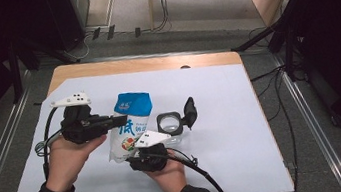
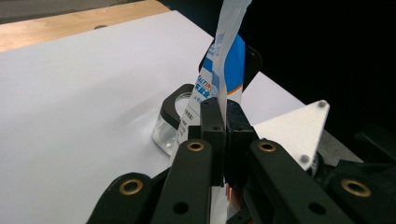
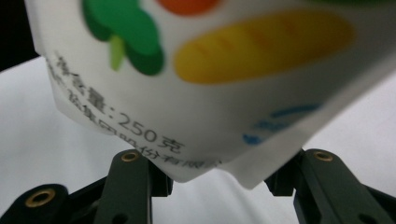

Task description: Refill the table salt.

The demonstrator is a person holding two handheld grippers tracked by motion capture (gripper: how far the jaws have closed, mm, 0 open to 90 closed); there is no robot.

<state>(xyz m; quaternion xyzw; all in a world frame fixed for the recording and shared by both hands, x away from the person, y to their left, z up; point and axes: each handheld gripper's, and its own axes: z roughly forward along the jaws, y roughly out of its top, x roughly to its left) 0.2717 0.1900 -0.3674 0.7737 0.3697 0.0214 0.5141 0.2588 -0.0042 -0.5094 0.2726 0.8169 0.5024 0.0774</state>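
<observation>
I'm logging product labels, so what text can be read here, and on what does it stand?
"250克", after blurred characters ending in "量:": on the white and blue plastic pouch, lower face, right gripper view.
"SALT IN": on the pouch's edge, left gripper view, partly cut off.
Large blue character on the pouch's front, high view: too small to read.
Other fine print: blurred.

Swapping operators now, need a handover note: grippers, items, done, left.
Left gripper: shut on the side edge of the blue-and-white printed plastic pouch, held upright over the table's white sheet.
Right gripper: jaws apart around the pouch's bottom corner; whether the pads touch it is unclear.
Small clear jar with a black hinged lid: beside the pouch, lid open.
Done: pouch lifted, jar opened.
Left: pouch looks sealed; probably opening and pouring.
</observation>
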